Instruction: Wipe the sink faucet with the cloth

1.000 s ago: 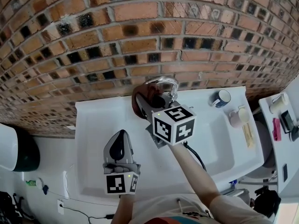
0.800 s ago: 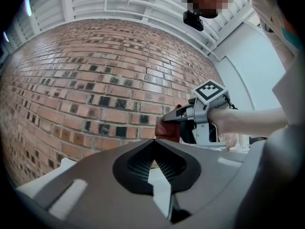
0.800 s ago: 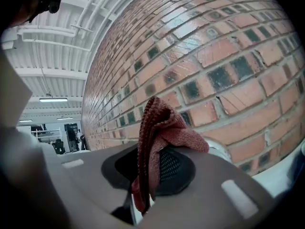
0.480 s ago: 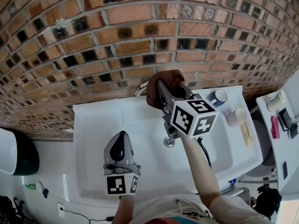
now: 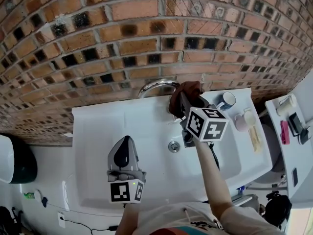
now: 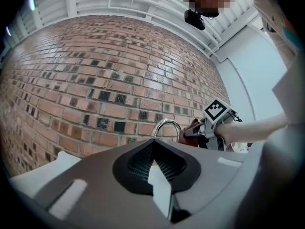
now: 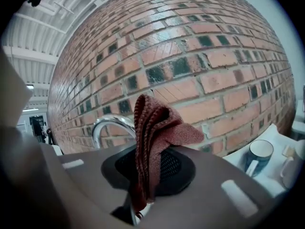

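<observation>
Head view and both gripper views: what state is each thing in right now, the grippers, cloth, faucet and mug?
Right gripper: fingers shut on the cloth, up by the faucet.
Cloth: bunched, pinched, flopping over the fingers.
Left gripper: fingers together, holding nothing, over the sink.
Faucet: no water running.
Mug: upright on the sink's ledge.
Sink: no standing water in view.

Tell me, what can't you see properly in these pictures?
- Faucet: in the head view, the cloth and the right tool cover its right end.
- Cloth touching the faucet or not: no view settles it.
- Small things on the side shelf: in the head view, too small, and some are cut off by the right edge.
- Sink: in the left gripper view, the left tool blocks most of it.
</observation>
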